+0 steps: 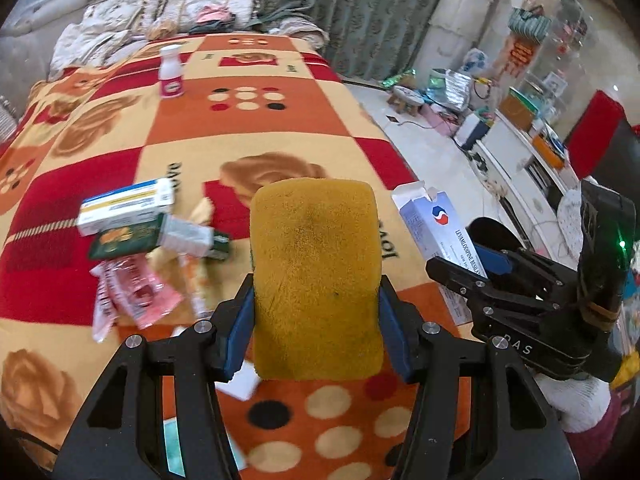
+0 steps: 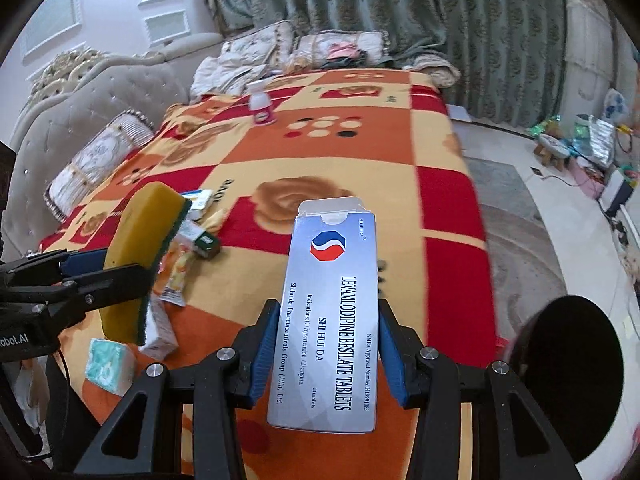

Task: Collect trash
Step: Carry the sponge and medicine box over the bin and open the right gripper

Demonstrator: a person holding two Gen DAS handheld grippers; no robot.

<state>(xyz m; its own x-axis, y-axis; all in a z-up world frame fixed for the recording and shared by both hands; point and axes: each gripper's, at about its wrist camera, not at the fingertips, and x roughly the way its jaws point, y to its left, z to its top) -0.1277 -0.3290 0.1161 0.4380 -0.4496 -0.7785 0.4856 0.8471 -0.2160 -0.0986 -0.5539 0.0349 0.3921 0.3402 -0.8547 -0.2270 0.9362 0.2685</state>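
My left gripper (image 1: 316, 294) is shut on a yellow sponge (image 1: 316, 264) with a green scouring side, held upright over the patterned blanket (image 1: 280, 128). In the right wrist view that sponge (image 2: 136, 248) shows edge-on at the left. My right gripper (image 2: 328, 308) is shut on a silver-blue tablet box (image 2: 332, 280) with its top flap open; from the left wrist view, the same box (image 1: 428, 216) and gripper (image 1: 460, 260) are at the right. Loose trash lies on the blanket: a white-and-blue carton (image 1: 124, 204), a green box (image 1: 124, 240), pink wrappers (image 1: 132, 296), and farther off a small white bottle (image 1: 170, 74).
A pale green tissue pack (image 2: 108, 364) and a small white box (image 2: 160, 332) lie below the sponge. Pillows (image 2: 96, 160) and a padded headboard (image 2: 80, 92) line the left side. The blanket's right edge drops to a rug (image 2: 520, 232) and cluttered floor. A dark round shape (image 2: 572, 376) sits at lower right.
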